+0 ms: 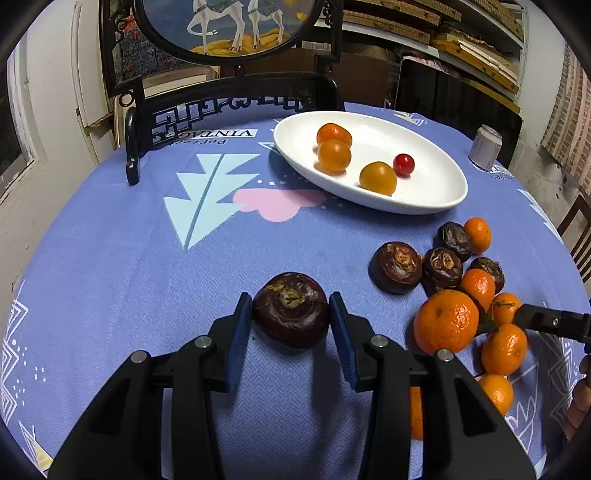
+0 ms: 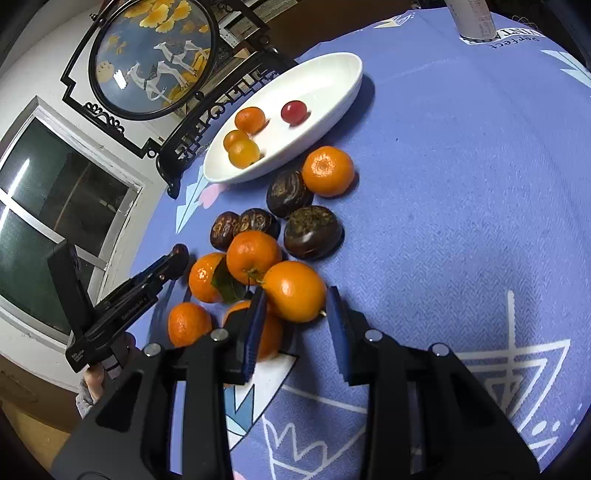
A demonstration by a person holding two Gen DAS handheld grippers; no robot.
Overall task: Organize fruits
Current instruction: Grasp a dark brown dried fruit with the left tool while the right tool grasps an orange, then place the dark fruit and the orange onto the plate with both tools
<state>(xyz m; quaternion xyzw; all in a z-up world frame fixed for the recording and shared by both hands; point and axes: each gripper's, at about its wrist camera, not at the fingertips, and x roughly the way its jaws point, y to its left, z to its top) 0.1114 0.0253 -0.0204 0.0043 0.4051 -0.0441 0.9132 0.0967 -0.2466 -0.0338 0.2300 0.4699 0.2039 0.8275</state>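
The can (image 2: 471, 16) is cut off by the top edge.

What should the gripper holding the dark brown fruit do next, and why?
Probably lift it a little. The left gripper has its blue pads against both sides of the dark brown fruit, which seems to sit on the tablecloth. The white dish lies farther back, so raising it first looks sensible.

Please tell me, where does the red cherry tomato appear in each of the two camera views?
Left wrist view: the red tomato lies upper right of centre, in the white dish, just right of a yellow tomato.
Right wrist view: the red tomato lies near the top centre, in the white dish, apart from the three other fruits to its left.
Shared landmark: the round deer picture in a black frame behind the dish.
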